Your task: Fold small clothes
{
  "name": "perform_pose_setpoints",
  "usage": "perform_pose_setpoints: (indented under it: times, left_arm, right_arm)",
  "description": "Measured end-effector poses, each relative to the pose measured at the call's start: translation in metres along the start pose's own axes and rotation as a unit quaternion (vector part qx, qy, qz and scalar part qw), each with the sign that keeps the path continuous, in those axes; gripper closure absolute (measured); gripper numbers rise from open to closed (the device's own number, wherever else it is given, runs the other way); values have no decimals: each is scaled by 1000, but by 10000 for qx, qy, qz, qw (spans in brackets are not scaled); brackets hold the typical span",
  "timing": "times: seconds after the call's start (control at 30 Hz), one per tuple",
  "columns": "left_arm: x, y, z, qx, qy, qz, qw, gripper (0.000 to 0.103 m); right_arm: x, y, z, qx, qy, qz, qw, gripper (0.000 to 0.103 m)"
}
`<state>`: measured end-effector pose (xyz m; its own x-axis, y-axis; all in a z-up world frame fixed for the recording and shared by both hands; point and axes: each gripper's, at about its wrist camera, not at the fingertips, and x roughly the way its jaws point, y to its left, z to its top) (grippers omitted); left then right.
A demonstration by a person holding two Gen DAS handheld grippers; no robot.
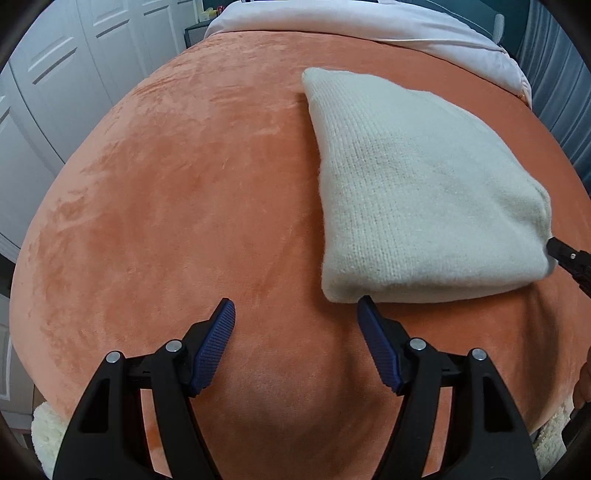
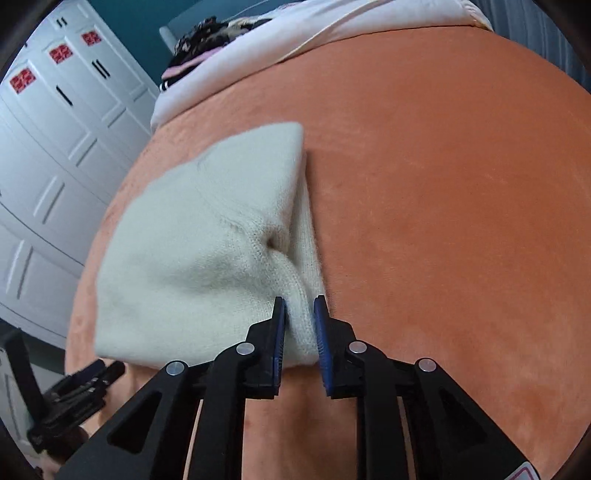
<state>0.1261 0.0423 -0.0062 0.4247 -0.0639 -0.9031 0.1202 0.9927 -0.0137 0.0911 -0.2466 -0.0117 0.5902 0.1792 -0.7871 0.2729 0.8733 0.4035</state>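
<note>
Garment: a cream knitted garment (image 1: pixel 417 192), folded into a thick block, is laid on the orange blanket (image 1: pixel 184 206) of a bed. In the left wrist view it is found at 2 o'clock from the frame centre; in the right wrist view it (image 2: pixel 199 251) is found at 9 o'clock.
Left gripper: the left gripper (image 1: pixel 295 314) is held with its jaws spread wide and nothing between them. The blue pad of one finger (image 1: pixel 369 325) is seen just at the near folded edge of the garment; contact cannot be told. The other finger is over bare blanket.
Right gripper: the right gripper (image 2: pixel 299 314) is closed on a bunched corner of the garment, knit being pinched between the two blue pads. A puckered crease is drawn into the fabric toward 12 o'clock of the jaws. In the left wrist view its black tip (image 1: pixel 569 258) is seen at the garment's corner, at 3 o'clock.
Bed: a white sheet (image 1: pixel 351 22) is seen beyond the blanket at 12 o'clock.
Surroundings: white panelled doors (image 2: pixel 48 147) are seen at 9 o'clock in both views.
</note>
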Motion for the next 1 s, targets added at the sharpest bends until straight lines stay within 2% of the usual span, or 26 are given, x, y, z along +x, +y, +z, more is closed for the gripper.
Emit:
perform_pose_setpoints:
  times: [0.1,0.13,0.17,0.23,0.33,0.43,0.53,0.63,0.93,1.0]
  left_arm:
    - [-12,1,-2,-103,-109,-114,9998,32]
    - [-18,-1,-5,-99,-173,-146,9997,31]
    - [-23,-3,-7,-69,-224,-170,9996,28]
    - [-35,-9,-15,6,-338,-189,9992,20]
    - [-52,-20,-33,95,-663,-210,9975,12]
    - [-55,-29,-49,199,-707,-171,9972,8]
    - [-54,-30,-60,96,-678,-166,9975,8]
    - [-56,-27,-70,-54,-724,-50,9973,8]
    - [-71,-36,-87,200,-1063,358,9935,8]
    - [-73,-37,-90,213,-1075,310,9935,8]
  right_arm:
    - [-27,2,-19,77,-89,36,9999,74]
    - [-34,1,-26,142,-98,28,9998,67]
    - [-41,1,-37,225,-82,-2,9997,59]
    - [-49,0,-52,332,-7,-62,9994,54]
    - [-62,5,-80,280,-69,-454,9986,39]
    - [-69,13,-105,26,-354,-880,9955,27]
    - [-73,16,-119,-245,-594,-1083,9920,20]
    - [-78,18,-124,-235,-758,-1153,9902,17]
    - [-81,34,-147,-390,-823,-1207,9885,17]
    - [-82,37,-149,-459,-844,-1207,9880,17]
